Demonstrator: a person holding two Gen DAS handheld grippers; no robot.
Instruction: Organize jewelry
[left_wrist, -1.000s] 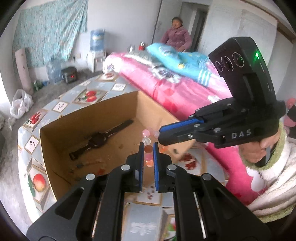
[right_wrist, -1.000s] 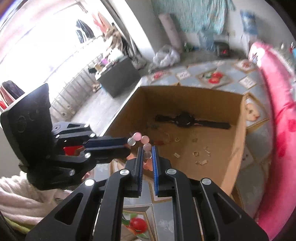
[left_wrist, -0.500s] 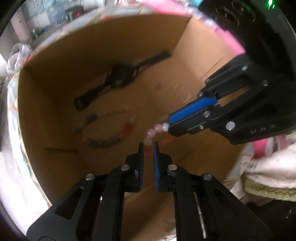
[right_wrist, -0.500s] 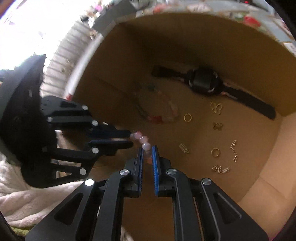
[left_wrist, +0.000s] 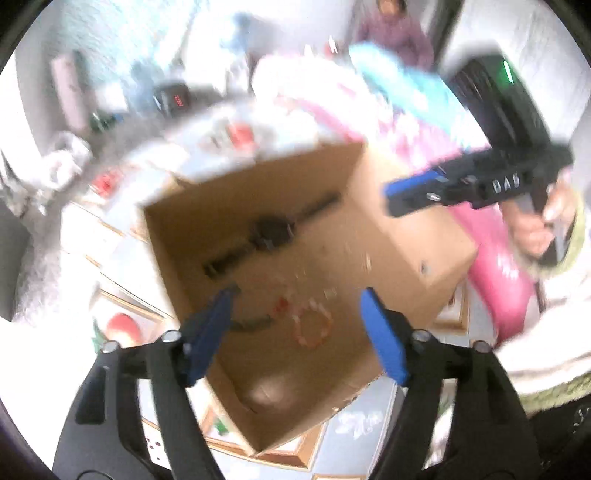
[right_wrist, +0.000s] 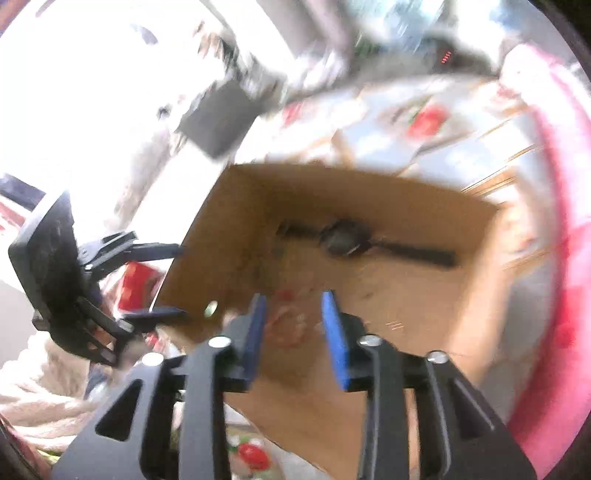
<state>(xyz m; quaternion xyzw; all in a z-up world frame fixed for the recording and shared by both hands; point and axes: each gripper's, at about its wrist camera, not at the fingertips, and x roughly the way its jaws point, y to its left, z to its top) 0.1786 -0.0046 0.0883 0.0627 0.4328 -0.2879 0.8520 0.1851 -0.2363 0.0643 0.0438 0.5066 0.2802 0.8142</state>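
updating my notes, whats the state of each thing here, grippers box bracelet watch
left gripper: jaws just opened, wide apart, nothing between them
right gripper: jaws just opened, empty
cardboard box: open-topped
bead bracelet: lying loose on the box floor
black watch: lying flat, strap spread out

We look steeply down from each wrist along blue-padded fingers (left_wrist: 380, 332), sharing the open brown cardboard box (left_wrist: 402, 236) close below.

Both views motion-blurred, small pieces on cardboard box (left_wrist: 406, 236) floor unreadable, watch (right_wrist: 347, 240) smeared
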